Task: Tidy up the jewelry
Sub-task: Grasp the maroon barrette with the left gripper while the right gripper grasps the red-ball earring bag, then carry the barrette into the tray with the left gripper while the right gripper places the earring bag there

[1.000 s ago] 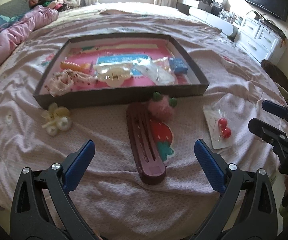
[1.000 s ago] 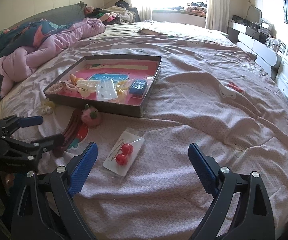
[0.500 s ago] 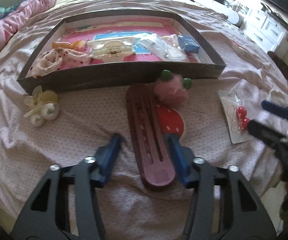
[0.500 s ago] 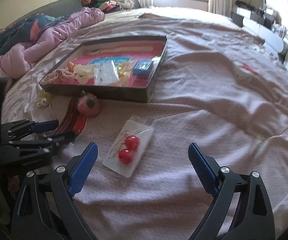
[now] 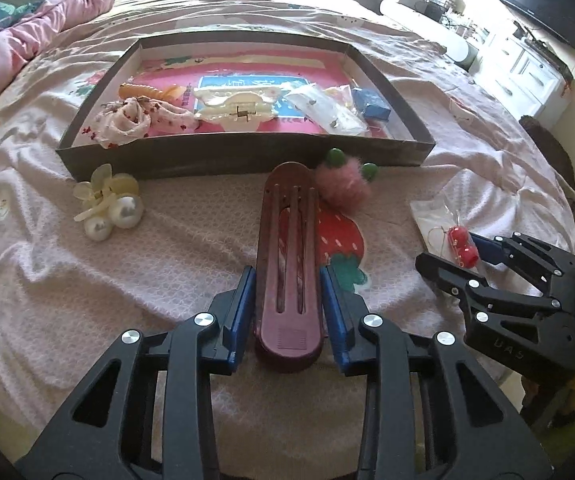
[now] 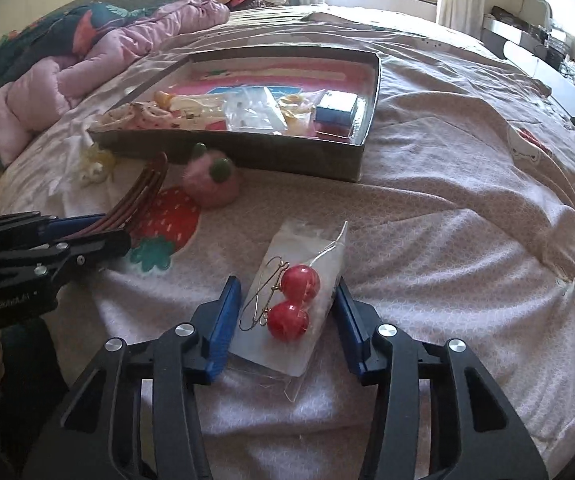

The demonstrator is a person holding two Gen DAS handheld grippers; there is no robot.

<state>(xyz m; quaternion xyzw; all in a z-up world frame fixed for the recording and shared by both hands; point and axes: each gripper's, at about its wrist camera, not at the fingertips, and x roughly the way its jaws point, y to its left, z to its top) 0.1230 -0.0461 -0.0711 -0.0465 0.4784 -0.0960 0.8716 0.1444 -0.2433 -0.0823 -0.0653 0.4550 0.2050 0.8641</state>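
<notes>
A long maroon hair clip (image 5: 289, 256) lies on the bed, and my left gripper (image 5: 288, 276) is shut on its near end. A clear bag of red ball earrings (image 6: 293, 300) lies on the sheet; my right gripper (image 6: 287, 300) has closed around its near part, pads at the bag's edges. The dark shallow tray (image 5: 243, 158) sits just beyond, holding several hair pieces, a cream claw clip (image 5: 235, 110) and a blue box (image 5: 371, 106). The clip (image 6: 135, 200), the left gripper (image 6: 87, 236) and the tray (image 6: 247, 152) also show in the right wrist view.
A fuzzy pink strawberry clip (image 5: 341, 186) lies against the tray's front wall beside the maroon clip. A pearl and flower clip (image 5: 107, 204) lies left of it. A pink quilt (image 6: 87, 68) is heaped at the far left. White drawers (image 5: 527, 68) stand right of the bed.
Both grippers moved forward and down and closed: the left onto the maroon clip's near end, the right around the earring bag.
</notes>
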